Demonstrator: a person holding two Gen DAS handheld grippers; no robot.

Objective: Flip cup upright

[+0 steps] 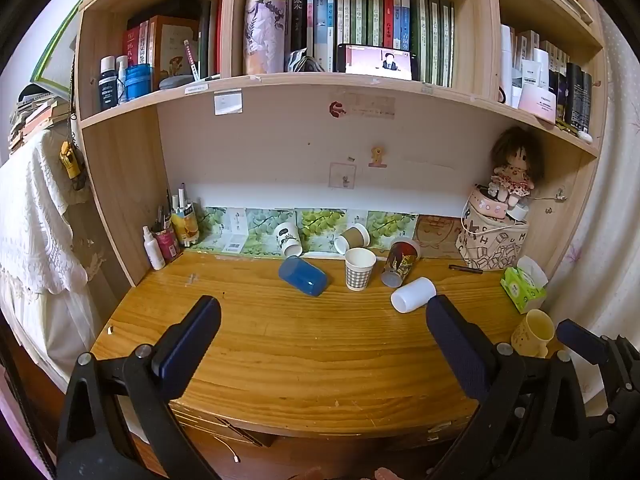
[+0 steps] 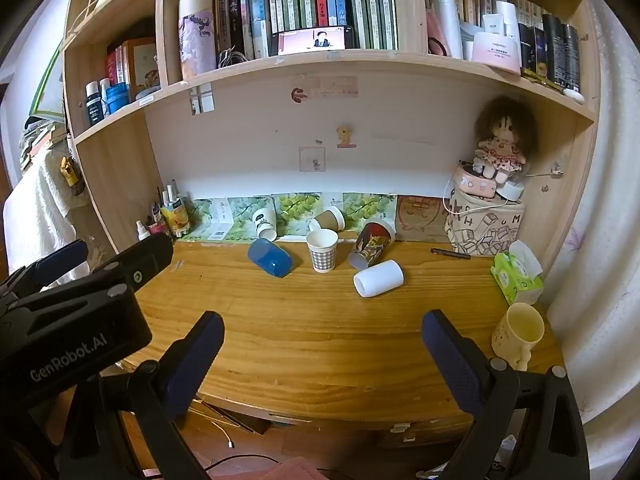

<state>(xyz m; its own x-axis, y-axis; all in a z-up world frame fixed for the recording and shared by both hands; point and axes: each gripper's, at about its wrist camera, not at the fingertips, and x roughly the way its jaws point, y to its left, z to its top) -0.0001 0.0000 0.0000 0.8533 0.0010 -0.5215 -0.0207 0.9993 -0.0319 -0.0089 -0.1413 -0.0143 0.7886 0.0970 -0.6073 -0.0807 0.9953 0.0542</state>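
Landmark: upright checked paper cup (image 1: 360,269) (image 2: 322,255), standing mid-desk on the wooden desk (image 1: 304,344) (image 2: 320,332). Just left of it, lying tipped: blue plastic cup (image 1: 303,276) (image 2: 270,257). Behind, against the wall: white printed paper cup (image 1: 289,239) and brown paper cup (image 1: 353,237). Right of it, leaning: red patterned cup (image 1: 400,263). Right and nearer: white plastic cup (image 1: 413,295) (image 2: 378,279) on its side. Far right, near the front edge: yellow mug (image 1: 533,333) (image 2: 517,332), upright.

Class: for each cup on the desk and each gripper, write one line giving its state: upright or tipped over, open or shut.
Blue cup: tipped over.
Checked cup: upright.
White cup: tipped over.
Red cup: tipped, leaning.
Brown cup: tipped over.
Printed cup: tipped, leaning.
Yellow mug: upright.
Left gripper: open, empty.
Right gripper: open, empty.
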